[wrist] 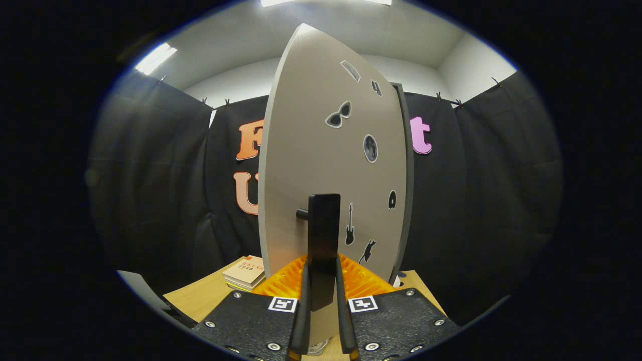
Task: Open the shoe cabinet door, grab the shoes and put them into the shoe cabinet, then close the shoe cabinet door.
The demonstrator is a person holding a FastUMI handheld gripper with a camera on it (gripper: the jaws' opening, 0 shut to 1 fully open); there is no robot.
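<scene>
I had the gripper (321, 286) pinched on the shoe cabinet door's handle (323, 240), a dark upright bar standing off the door (321, 150) on a short peg. Both fingers (304, 301) pressed against the lower end of the bar, one on each side, so the jaws were nearly closed, parted only by the handle's thickness.

The door itself was a tall grey panel that rose right ahead of the fingers and stood at an angle to me, its far edge dark along the right side. Small stickers (339, 115) dotted its face: sunglasses, a round moon-like disc, a guitar, a cat shape and a few others too small to tell.

Beyond the fingers, low behind the handle, sat something orange and ribbed (281, 283). A stack of books (246, 273) lay just left of it on the wooden table (200, 296). I couldn't see the shoes from where I was looking.
</scene>
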